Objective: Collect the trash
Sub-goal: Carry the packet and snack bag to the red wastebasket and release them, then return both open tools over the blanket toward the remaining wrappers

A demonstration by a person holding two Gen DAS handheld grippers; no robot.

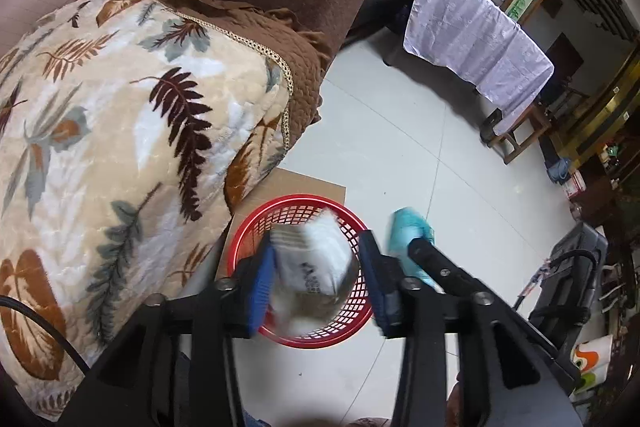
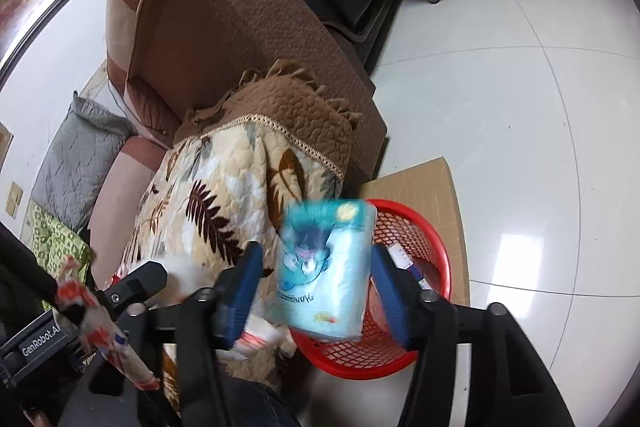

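A white packet (image 1: 316, 259), blurred, hangs between the left gripper (image 1: 316, 279)'s blue fingers (image 1: 262, 283), right over the red basket (image 1: 352, 323). The jaws stand wide and a gap shows on the far side, so whether they grip it I cannot tell. On the right wrist view, a light blue packet (image 2: 324, 275) sits between the right gripper (image 2: 320, 291)'s spread fingers (image 2: 240, 287), above the basket's rim at 4 o'clock; grip again unclear. The basket rests on a cardboard sheet (image 2: 436, 187) on the pale tiled floor (image 2: 520, 107). At 10 o'clock lies the leaf-print blanket (image 1: 120, 147) over the brown sofa (image 2: 224, 7).
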